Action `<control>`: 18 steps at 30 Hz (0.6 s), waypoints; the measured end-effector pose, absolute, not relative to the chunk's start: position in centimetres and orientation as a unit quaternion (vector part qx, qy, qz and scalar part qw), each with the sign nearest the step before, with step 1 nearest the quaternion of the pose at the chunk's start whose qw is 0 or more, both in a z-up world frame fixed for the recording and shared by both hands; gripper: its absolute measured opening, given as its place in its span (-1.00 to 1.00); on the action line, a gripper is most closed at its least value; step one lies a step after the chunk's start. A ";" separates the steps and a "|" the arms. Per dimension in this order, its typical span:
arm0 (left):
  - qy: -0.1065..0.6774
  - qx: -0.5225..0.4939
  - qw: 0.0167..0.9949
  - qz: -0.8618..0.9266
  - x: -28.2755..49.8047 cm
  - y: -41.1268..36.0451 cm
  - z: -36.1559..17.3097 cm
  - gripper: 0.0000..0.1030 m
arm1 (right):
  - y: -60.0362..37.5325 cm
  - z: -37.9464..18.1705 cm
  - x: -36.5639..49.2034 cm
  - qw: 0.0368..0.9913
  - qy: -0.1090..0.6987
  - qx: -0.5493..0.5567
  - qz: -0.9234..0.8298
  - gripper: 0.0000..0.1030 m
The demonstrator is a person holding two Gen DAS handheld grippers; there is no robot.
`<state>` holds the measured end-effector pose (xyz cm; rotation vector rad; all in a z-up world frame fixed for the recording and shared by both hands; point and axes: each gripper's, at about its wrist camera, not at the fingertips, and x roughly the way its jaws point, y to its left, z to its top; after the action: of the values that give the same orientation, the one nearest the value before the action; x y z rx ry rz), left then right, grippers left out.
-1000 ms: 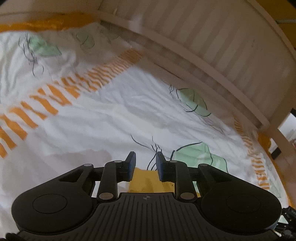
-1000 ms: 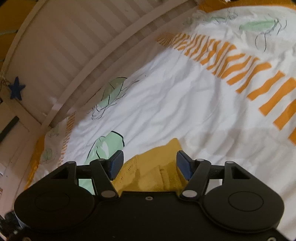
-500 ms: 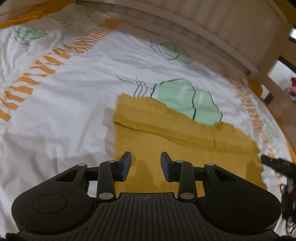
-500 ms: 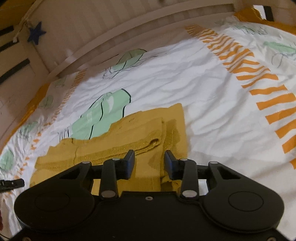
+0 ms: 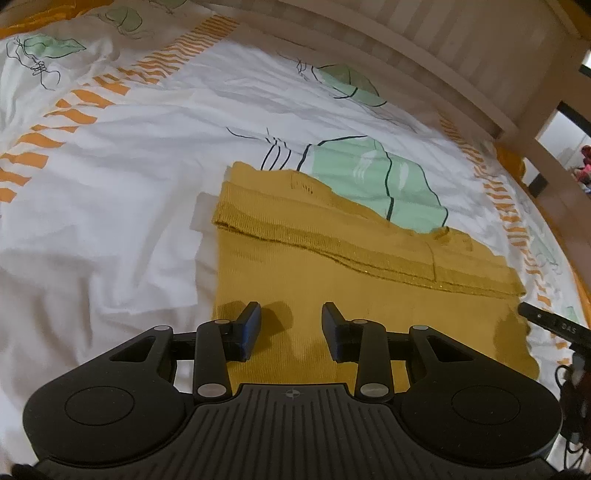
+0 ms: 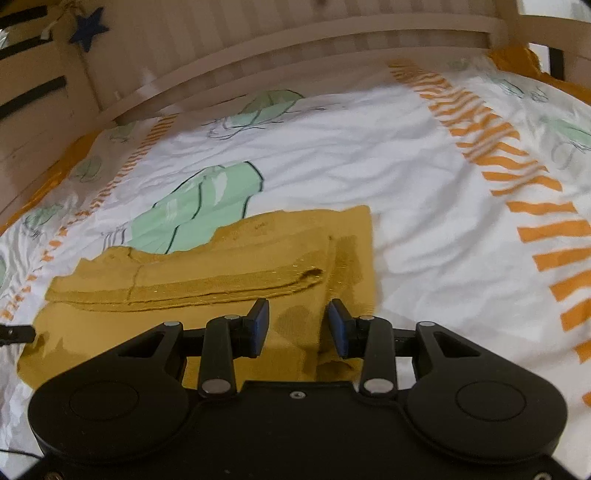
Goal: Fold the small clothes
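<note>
1. left wrist view: my left gripper (image 5: pixel 291 325) hovers over the near left part of the mustard garment (image 5: pixel 332 280), jaws parted with a clear gap, nothing held between them.
2. the garment lies flat on the white duvet (image 5: pixel 110 192), which is printed with green cactus shapes and orange stripes; a ribbed band is folded across its far half.
3. at the right edge of this view i see the tip of my other tool over the garment's right end.
4. right wrist view: my right gripper (image 6: pixel 298 325) sits above the garment's (image 6: pixel 221 273) near right part, jaws apart and gripping nothing.
5. a wooden slatted bed frame (image 6: pixel 258 40) curves behind the duvet (image 6: pixel 424 206), with a dark blue star (image 6: pixel 88 27) hanging at upper left.
</note>
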<state>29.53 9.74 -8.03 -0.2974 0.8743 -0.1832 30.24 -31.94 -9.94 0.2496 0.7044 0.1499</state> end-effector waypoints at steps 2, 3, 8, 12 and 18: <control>0.421 -0.142 0.891 -0.088 29.5 9.8 -8.0 -0.32 | -31.6 -10.0 30.2 0.928 0.345 0.117 0.076 -0.10; 0.422 -0.142 0.891 -0.087 29.5 9.8 -8.1 -0.32 | -31.4 -10.0 30.3 0.928 0.346 0.113 0.078 -0.10; 0.425 -0.142 0.890 -0.089 29.5 9.8 -8.2 -0.32 | -31.3 -10.5 30.5 0.923 0.358 0.118 0.081 -0.10; 0.423 -0.141 0.890 -0.089 29.6 9.8 -8.1 -0.32 | -31.9 -10.8 30.8 0.916 0.369 0.138 0.076 -0.80; 0.415 -0.136 0.895 -0.094 29.5 9.5 -8.0 -0.32 | -31.2 -8.9 30.1 0.932 0.352 0.077 0.036 -0.82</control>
<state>29.52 9.52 -8.04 -0.2809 0.8614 -0.1941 30.12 -31.21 -8.86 0.1578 0.7213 0.0727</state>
